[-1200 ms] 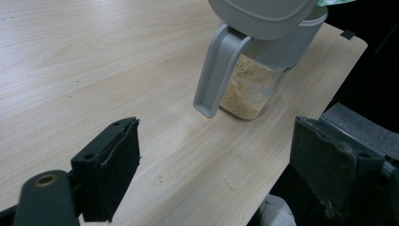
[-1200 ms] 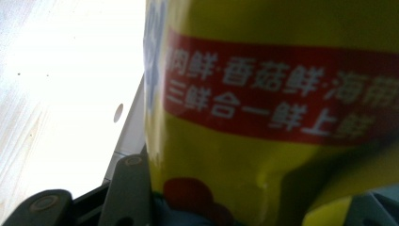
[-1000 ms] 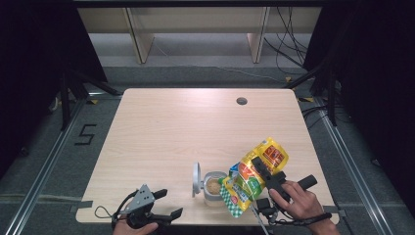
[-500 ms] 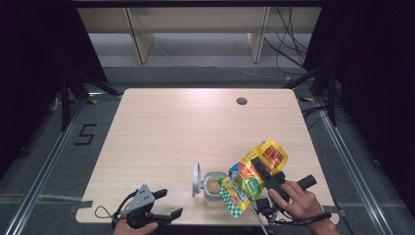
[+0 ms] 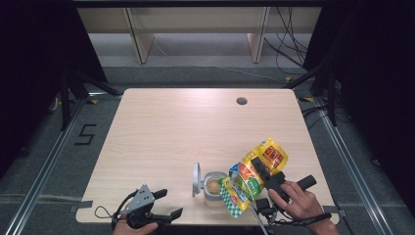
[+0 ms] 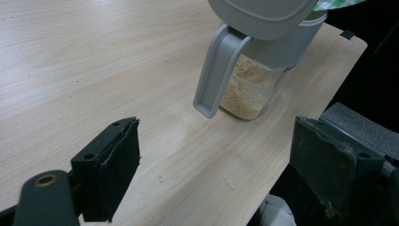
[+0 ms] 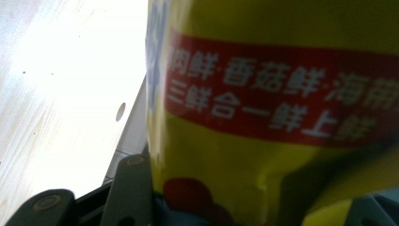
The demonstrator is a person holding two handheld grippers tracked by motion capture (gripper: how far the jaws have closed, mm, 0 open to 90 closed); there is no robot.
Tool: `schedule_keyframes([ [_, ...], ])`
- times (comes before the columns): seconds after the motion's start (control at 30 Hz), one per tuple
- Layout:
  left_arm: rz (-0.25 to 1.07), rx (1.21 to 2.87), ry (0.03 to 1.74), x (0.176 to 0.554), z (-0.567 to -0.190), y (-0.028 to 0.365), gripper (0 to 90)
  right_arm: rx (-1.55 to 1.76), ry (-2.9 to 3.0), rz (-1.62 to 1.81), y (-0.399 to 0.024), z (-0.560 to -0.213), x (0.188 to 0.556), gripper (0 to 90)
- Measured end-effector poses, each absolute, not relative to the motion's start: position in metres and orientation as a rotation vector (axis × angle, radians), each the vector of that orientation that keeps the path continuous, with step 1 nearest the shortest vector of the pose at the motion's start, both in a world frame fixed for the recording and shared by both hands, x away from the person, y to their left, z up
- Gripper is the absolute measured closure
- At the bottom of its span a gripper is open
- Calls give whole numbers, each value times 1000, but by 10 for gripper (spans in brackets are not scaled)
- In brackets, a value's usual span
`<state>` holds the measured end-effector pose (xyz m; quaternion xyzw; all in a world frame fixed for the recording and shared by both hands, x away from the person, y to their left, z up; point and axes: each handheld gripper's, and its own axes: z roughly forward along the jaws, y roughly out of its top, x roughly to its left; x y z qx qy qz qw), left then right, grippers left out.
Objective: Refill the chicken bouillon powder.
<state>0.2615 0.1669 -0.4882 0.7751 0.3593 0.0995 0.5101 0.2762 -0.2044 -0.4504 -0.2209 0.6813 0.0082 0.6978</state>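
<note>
A: Why is the right gripper [image 5: 263,172] clamped like that?

B: Its jaws stand about half closed on the yellow seasoning bag [image 5: 253,175], pressing both faces so the bag stays stiff and tipped while it pours. In the right gripper view the bag [image 7: 277,113] sits right against the jaw.

A: And which way does the bag point?

B: Its long axis runs slantwise, high end toward the table's far right, low mouth end down toward the jar [image 5: 214,187]. The mouth hangs at the jar's rim, so I'd judge it is set to feed powder in.

A: The jar?

B: Upright near the table's [image 5: 186,127] front edge, its grey lid [image 5: 196,179] flipped open to the left, tan powder inside.

A: The left gripper [image 5: 163,204]?

B: Jaws wide apart, holding nothing, resting near the front edge and aimed at the jar [image 6: 254,80].
</note>
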Motion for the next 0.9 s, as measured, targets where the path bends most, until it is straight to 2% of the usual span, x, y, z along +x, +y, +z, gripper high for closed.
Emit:
schedule_keyframes([
  [0.2, 247, 1876, 864, 261, -487, 167, 160, -578, 1478, 6, -201, -446, 279, 555],
  [0.9, 238, 1863, 865, 261, -488, 167, 160, -376, 1639, 152, -212, -454, 283, 555],
])
